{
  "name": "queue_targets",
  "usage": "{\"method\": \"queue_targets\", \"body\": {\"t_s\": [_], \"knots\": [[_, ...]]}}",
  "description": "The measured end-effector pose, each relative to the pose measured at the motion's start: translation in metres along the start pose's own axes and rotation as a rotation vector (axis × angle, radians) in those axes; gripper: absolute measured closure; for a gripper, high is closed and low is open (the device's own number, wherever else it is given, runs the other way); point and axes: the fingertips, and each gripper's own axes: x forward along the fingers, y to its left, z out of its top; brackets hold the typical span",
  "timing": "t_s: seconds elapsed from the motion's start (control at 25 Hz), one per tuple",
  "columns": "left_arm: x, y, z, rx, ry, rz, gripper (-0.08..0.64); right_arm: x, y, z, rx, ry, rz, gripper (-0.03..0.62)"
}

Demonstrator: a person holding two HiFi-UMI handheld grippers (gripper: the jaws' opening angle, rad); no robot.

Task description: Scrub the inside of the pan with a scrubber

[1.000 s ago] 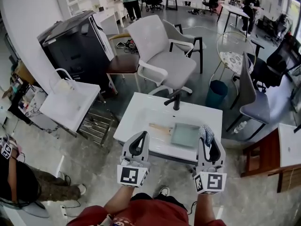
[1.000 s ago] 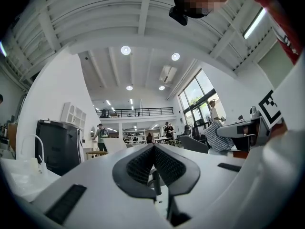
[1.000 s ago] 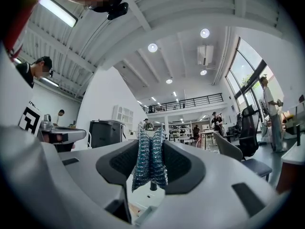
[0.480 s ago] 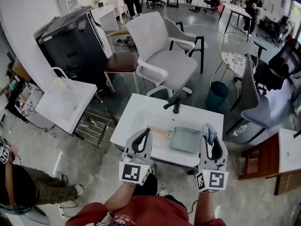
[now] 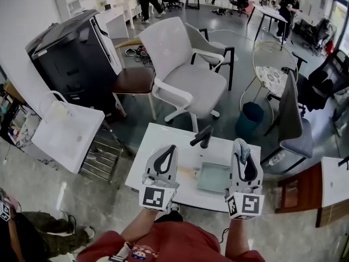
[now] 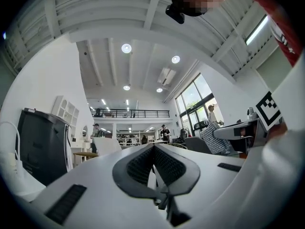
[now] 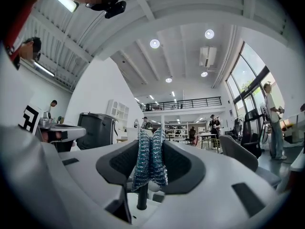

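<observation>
Zero scrubbing done yet, judging by where everything sits. Got the scrubber, a bluish metal-mesh wad, pinched tight in the right claw, with a bit of it poking up past the tips. Left claw squeezed shut on nothing, pads pressed flat against each other in the left gripper view. Both held up over the near side of the table and aimed out at the room rather than down, so no contact with anything.

Pan lying flat on the table between the two claws in the head view: square, pale green, wooden handle sticking out toward the left claw. Inside looks bare, though too small to tell clean from dirty.

So basically all left to do: tip the right claw down, get the mesh onto the pan floor, probably pin the handle with the left one, then scrub.

Room-wise, not bad:
- pan close to the near table edge, so careful with hard pushes toward the body
- right table edge just past the right claw
- black clamp-looking post just behind the pan, worth avoiding on forward strokes
- plenty of bare tabletop left of the handle
</observation>
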Motion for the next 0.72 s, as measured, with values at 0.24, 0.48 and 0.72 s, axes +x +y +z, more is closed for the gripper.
{"method": "queue_targets", "body": {"t_s": [0.24, 0.48, 0.72], "knots": [[0.042, 0.032, -0.004, -0.021, -0.023, -0.028, 0.546, 0.044, 0.001, -0.001, -0.035, 0.001, -0.029, 0.420], [0.074, 0.059, -0.005, -0.031, -0.054, -0.063, 0.546, 0.079, 0.007, -0.005, -0.053, 0.018, -0.058, 0.420], [0.093, 0.065, -0.007, -0.041, -0.090, -0.086, 0.546, 0.091, 0.004, -0.013, -0.058, 0.027, -0.084, 0.420]]}}
